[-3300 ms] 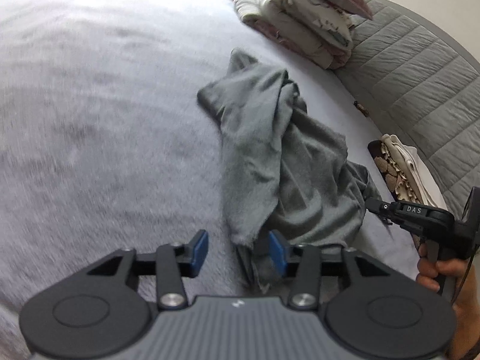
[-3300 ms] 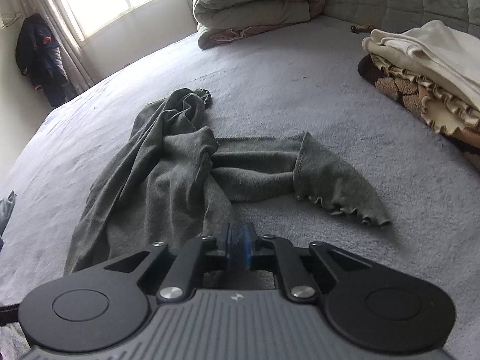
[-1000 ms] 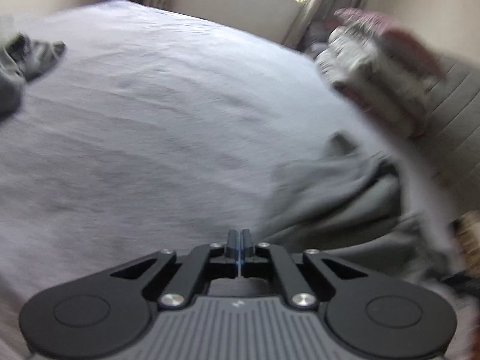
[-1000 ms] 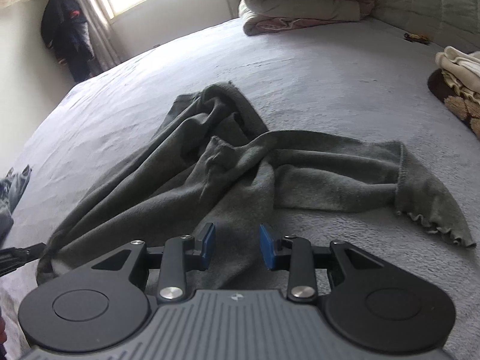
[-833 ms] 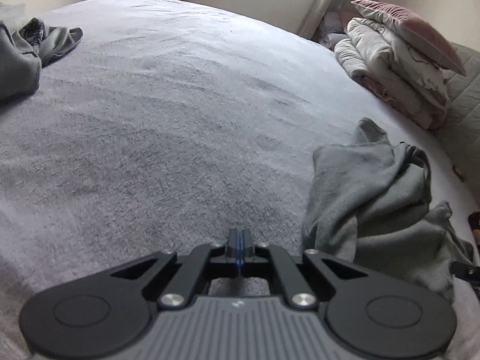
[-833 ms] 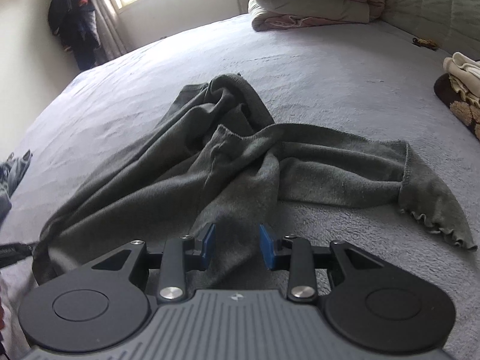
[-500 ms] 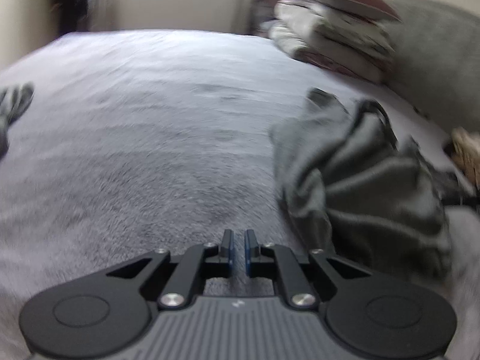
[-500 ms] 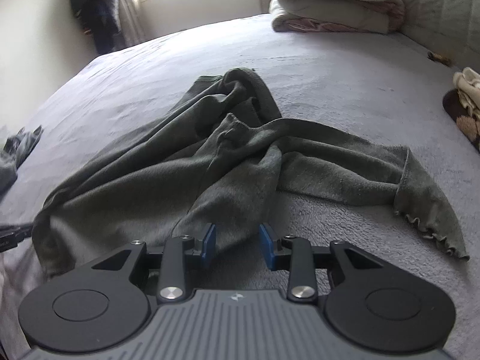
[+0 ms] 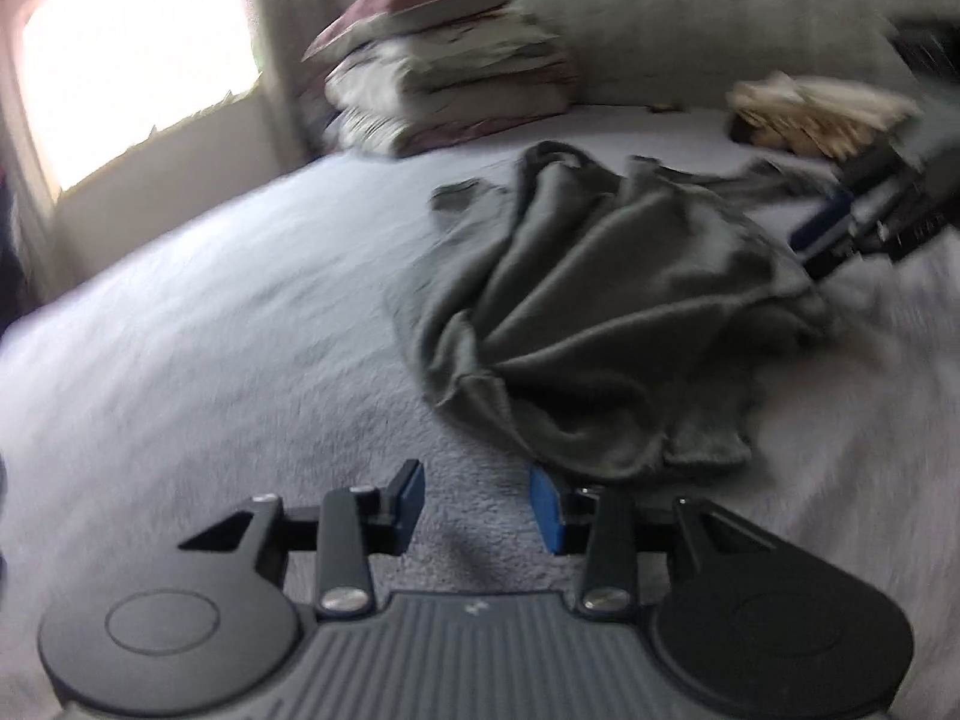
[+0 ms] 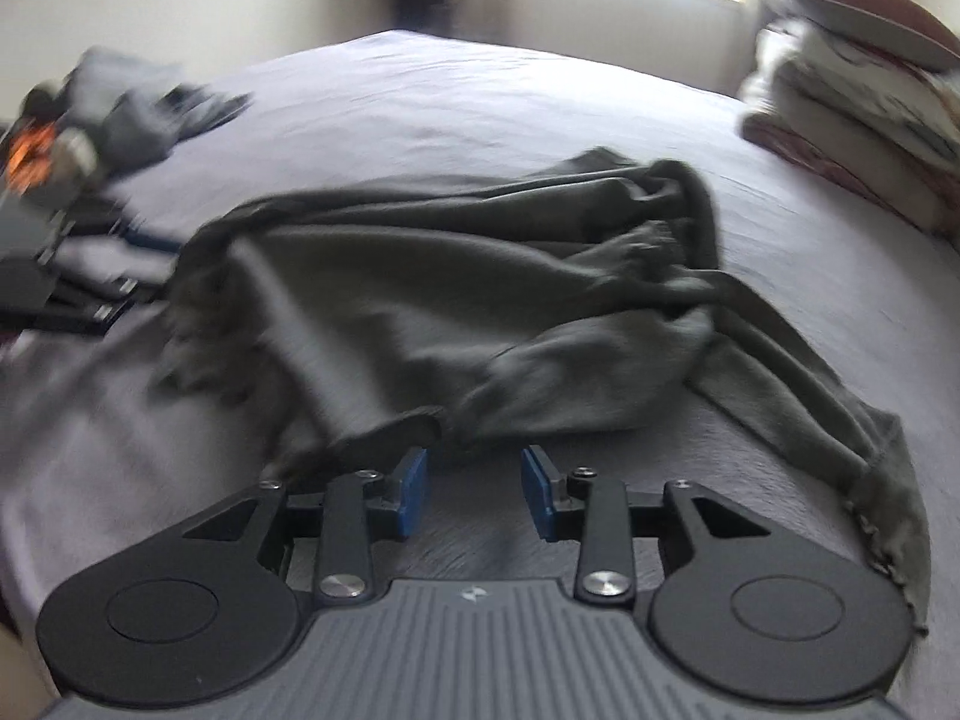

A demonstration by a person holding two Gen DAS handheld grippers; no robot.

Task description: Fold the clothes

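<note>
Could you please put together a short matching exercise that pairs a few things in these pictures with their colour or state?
Things:
1. garment
2. left tool
3. stack of bedding
4. bed sheet

Descriptions:
A. pale lilac, spread flat
B. dark grey, crumpled in a heap
C. open, blue pads apart, holding nothing
D. piled by the window, a maroon pillow on top

Pairs: 1-B, 2-C, 3-D, 4-A
</note>
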